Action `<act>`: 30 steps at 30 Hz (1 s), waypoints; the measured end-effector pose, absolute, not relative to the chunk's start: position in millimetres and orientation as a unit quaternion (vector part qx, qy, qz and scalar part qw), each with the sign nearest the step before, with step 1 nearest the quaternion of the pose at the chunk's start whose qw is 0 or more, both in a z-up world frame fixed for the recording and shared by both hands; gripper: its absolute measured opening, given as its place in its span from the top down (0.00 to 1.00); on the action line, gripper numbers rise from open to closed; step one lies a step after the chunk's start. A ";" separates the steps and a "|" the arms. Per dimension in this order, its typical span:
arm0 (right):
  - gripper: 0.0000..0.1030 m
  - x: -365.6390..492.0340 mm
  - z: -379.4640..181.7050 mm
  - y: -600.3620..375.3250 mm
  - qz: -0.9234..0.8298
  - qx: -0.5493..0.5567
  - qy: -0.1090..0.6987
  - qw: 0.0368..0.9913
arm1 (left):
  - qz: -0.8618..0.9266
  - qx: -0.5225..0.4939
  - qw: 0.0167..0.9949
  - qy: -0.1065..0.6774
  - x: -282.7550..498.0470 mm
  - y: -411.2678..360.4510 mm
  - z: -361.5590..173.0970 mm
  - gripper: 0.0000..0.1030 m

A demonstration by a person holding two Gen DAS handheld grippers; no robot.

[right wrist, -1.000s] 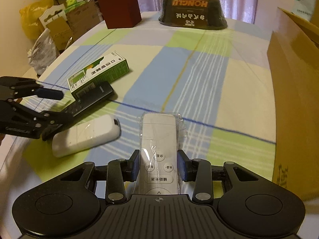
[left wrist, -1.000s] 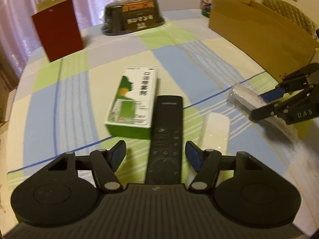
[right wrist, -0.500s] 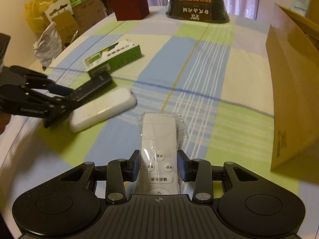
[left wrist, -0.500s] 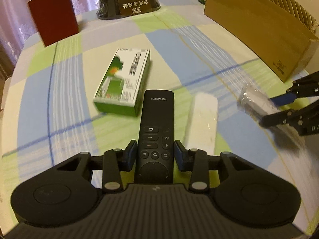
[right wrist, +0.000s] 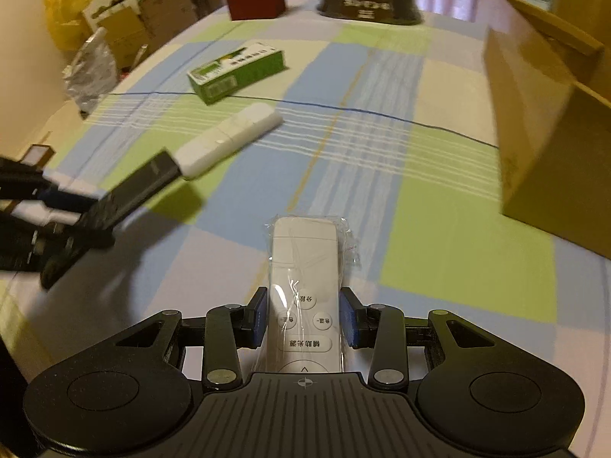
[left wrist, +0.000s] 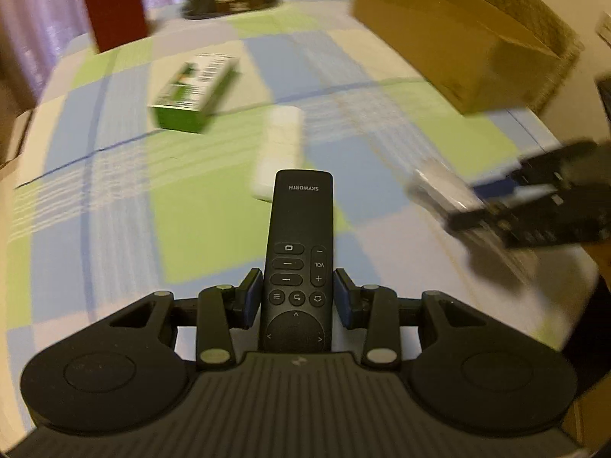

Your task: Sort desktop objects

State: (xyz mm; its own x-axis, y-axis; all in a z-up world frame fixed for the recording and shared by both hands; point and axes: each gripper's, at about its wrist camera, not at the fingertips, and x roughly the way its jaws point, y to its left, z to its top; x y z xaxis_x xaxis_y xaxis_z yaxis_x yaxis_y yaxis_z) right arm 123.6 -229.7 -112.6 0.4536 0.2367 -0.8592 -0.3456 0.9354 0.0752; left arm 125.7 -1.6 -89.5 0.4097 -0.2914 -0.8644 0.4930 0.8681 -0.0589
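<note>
Each matte black claw, left [left wrist: 298, 299] and right [right wrist: 303, 318], has blue pads [right wrist: 257, 315] on its fingers, silver pivot screws behind them, and a ribbed housing flanked by round discs.

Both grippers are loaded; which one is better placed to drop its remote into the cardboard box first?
Likely the right gripper: its wrapped white remote sits nearer the cardboard box; the left gripper with the black remote is farther off.
</note>
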 end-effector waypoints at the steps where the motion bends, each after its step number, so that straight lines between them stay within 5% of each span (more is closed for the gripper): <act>1: 0.63 121.3 -112.9 -231.1 0.165 -0.058 0.495 0.851 | -0.242 0.113 0.830 0.491 121.7 -9.4 -93.2 0.67; 8: 0.63 112.0 -116.1 -242.1 0.165 -0.053 0.489 0.855 | -0.243 0.138 0.831 0.482 118.4 -34.0 -106.8 0.65; 11: 0.62 113.9 -117.6 -243.1 0.165 -0.051 0.484 0.858 | -0.244 0.142 0.833 0.476 122.2 -37.3 -108.7 0.55; 13: 0.39 116.1 -119.4 -243.0 0.163 -0.050 0.482 0.860 | -0.244 0.147 0.833 0.474 125.2 -39.7 -109.8 0.55; 14: 0.34 116.7 -120.5 -242.9 0.161 -0.050 0.481 0.860 | -0.245 0.149 0.833 0.474 126.5 -41.0 -110.9 0.55; 24: 0.35 114.6 -121.9 -241.3 0.160 -0.051 0.473 0.865 | -0.251 0.157 0.828 0.476 128.0 -46.6 -118.3 0.55; 26: 0.62 113.8 -120.7 -240.6 0.160 -0.051 0.472 0.865 | -0.253 0.151 0.827 0.479 128.5 -46.0 -117.9 0.62; 30: 0.63 114.4 -116.5 -243.1 0.160 -0.037 0.477 0.864 | -0.249 0.151 0.826 0.483 127.6 -47.3 -116.0 0.67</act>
